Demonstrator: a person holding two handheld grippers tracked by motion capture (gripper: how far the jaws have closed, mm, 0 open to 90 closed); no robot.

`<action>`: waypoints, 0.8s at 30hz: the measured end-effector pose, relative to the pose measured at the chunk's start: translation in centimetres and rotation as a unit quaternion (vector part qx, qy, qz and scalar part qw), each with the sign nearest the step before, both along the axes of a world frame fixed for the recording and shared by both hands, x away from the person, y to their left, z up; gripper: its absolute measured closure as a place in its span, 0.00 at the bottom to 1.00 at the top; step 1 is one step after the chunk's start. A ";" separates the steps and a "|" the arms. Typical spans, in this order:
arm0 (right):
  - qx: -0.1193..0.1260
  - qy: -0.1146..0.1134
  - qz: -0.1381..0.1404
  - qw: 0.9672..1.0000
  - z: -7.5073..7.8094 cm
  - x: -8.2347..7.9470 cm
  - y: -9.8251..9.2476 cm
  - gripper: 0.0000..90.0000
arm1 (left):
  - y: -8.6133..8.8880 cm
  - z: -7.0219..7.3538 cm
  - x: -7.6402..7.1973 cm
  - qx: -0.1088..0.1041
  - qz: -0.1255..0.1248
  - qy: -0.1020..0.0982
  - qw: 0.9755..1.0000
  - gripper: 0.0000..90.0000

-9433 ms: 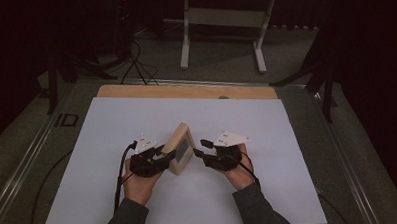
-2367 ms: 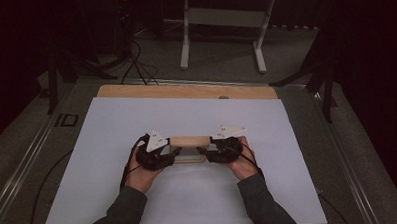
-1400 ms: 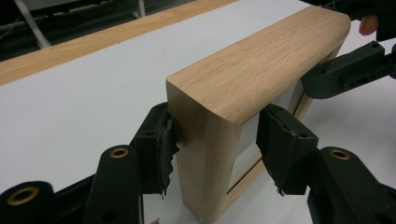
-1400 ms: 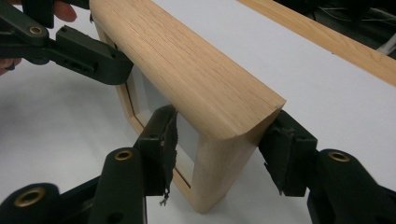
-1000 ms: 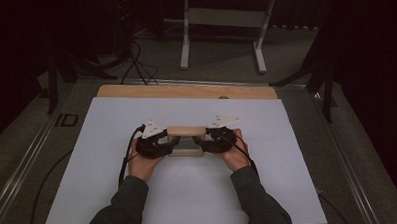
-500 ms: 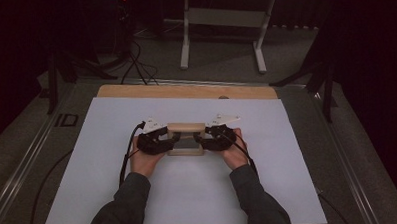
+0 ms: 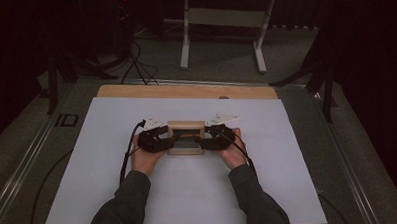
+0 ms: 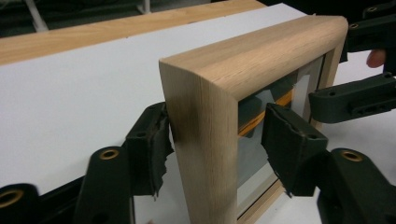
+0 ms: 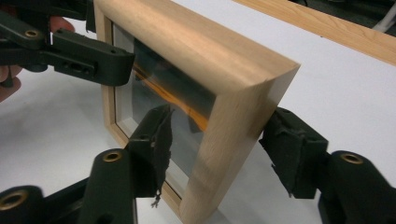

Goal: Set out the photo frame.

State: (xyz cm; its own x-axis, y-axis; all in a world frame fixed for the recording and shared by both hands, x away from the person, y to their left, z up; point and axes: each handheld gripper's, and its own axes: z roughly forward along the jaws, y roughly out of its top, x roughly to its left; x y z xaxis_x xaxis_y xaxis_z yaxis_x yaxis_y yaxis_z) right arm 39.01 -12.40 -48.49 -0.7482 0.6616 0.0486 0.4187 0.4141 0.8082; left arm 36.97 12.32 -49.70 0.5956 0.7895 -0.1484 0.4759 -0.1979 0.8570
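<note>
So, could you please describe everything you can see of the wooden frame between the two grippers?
The wooden frame is a deep, box-like picture frame of light, oak-like wood with rounded outer edges and a glass pane set inside that reflects an orange streak. It stands upright on its lower edge on the white table sheet, its glazed face toward the person. The left gripper straddles one side bar and the right gripper the other. Their jaws have just been opening, and gaps show at the pads on the glass side.
</note>
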 end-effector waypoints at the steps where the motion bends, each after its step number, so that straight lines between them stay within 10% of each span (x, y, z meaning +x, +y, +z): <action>1: 0.000 0.000 -0.001 1.000 0.0 0.0 0.0 0.45 | 0.0 0.0 0.0 0.000 0.000 0.003 1.000 0.46; 24: 0.005 -0.001 -0.014 1.000 0.6 -0.7 -0.4 0.33 | 0.8 1.7 -1.8 0.004 0.009 -0.016 1.000 0.40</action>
State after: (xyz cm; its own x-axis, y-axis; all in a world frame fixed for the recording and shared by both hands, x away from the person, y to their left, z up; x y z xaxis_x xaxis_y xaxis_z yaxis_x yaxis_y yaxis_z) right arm 38.36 -12.78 -47.92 -0.7301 0.6813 0.0532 0.4274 0.3945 0.8134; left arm 35.15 13.10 -48.04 0.5860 0.8009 -0.1228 0.4522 -0.1975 0.8698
